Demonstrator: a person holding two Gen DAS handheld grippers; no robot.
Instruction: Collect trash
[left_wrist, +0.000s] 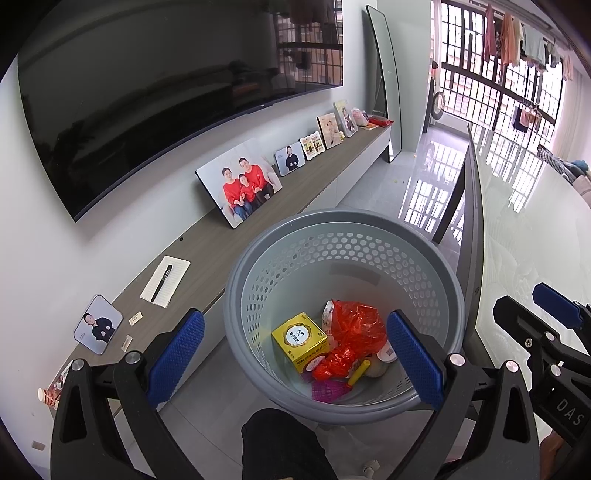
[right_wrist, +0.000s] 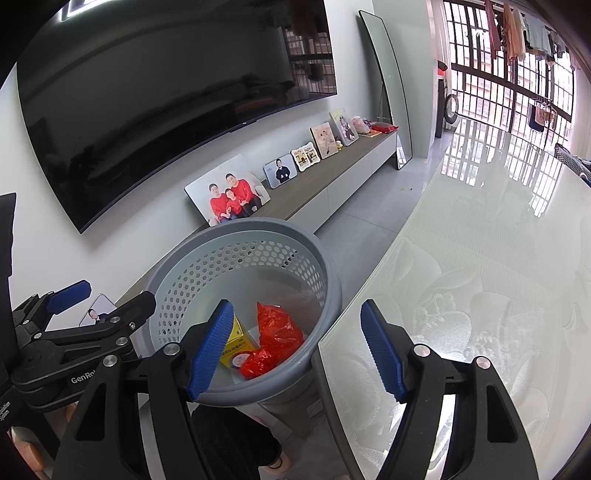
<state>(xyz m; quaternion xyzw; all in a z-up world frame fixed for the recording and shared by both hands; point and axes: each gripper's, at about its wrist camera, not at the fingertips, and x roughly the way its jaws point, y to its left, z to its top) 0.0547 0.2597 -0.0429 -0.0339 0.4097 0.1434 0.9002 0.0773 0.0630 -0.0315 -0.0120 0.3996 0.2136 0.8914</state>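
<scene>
Left gripper (left_wrist: 295, 354): held above the bin's mouth, its 2 blue-padded fingers spread wide apart with nothing between them; released.
Right gripper (right_wrist: 299, 354): also spread wide and carrying nothing, hanging over the spot where the bin's rim meets the table edge; its left pad overlaps the bin, its right pad is over the tabletop.
Bin (left_wrist: 258, 266): a grey round plastic basket with a perforated wall, standing on the tiled floor just beside the table and in front of the low cabinet.
Trash inside: all of it lies at the bottom of the bin. A yellow box (left_wrist: 299, 341) sits on the left, a crumpled red plastic bag (left_wrist: 351, 332) is touching it on the right, a small yellow stick (left_wrist: 360, 371) and a pink piece (left_wrist: 327, 391) lie nearer the front, and a white cup lid or tub (left_wrist: 384, 356) is partly hidden behind the left gripper's right pad.
Table (right_wrist: 480, 295): glossy pale glass top with a floral pattern underneath, to the right of the bin.
Cabinet (left_wrist: 229, 236): long wood-topped unit along the wall, carrying a row of framed photos (left_wrist: 240, 184), a notepad with a black pen (left_wrist: 162, 282) on it, and small scraps near the left end.
Wall: a large dark television (left_wrist: 166, 92) hangs above the cabinet; a tall mirror (left_wrist: 384, 85) leans at the far end.
</scene>
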